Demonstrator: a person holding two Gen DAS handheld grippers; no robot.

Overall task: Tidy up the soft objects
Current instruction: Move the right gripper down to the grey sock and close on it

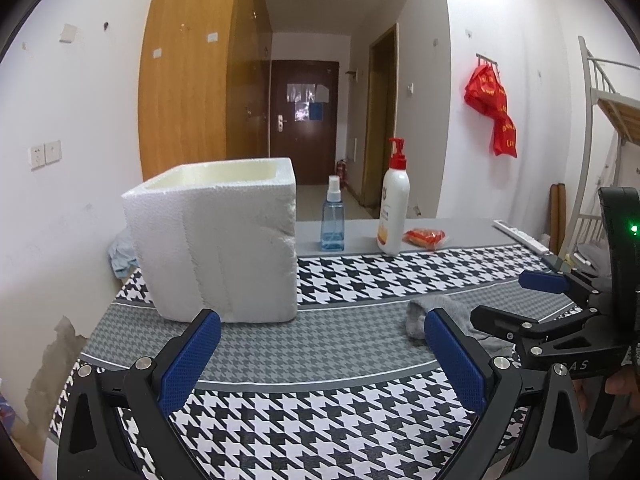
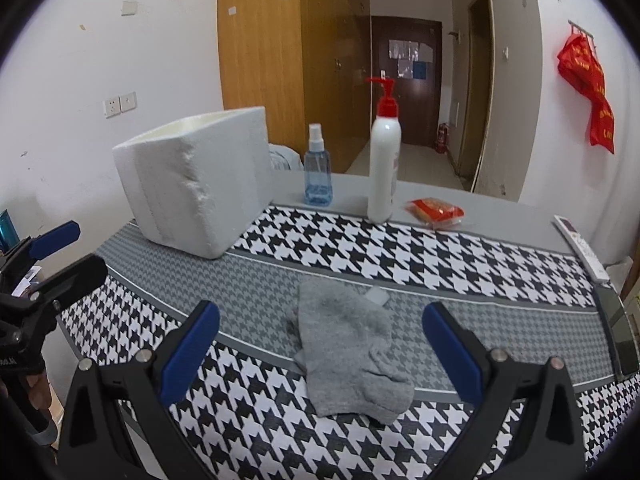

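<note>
A grey sock (image 2: 348,344) lies flat on the houndstooth tablecloth, between and just beyond the blue pads of my right gripper (image 2: 320,316), which is open and empty. In the left wrist view the sock (image 1: 432,312) shows partly behind the right pad of my left gripper (image 1: 320,320), also open and empty. A white foam box (image 1: 216,240) with an open top stands ahead of the left gripper; it appears at the left as the foam box (image 2: 196,184) in the right wrist view. The right gripper (image 1: 508,300) enters the left wrist view from the right, jaws apart.
At the table's far edge stand a blue spray bottle (image 2: 318,168) and a white pump bottle (image 2: 384,160), with a red packet (image 2: 436,210) beside them. A remote (image 2: 580,248) and a dark phone (image 2: 620,332) lie at the right edge. A blue cloth (image 1: 122,254) sits behind the box.
</note>
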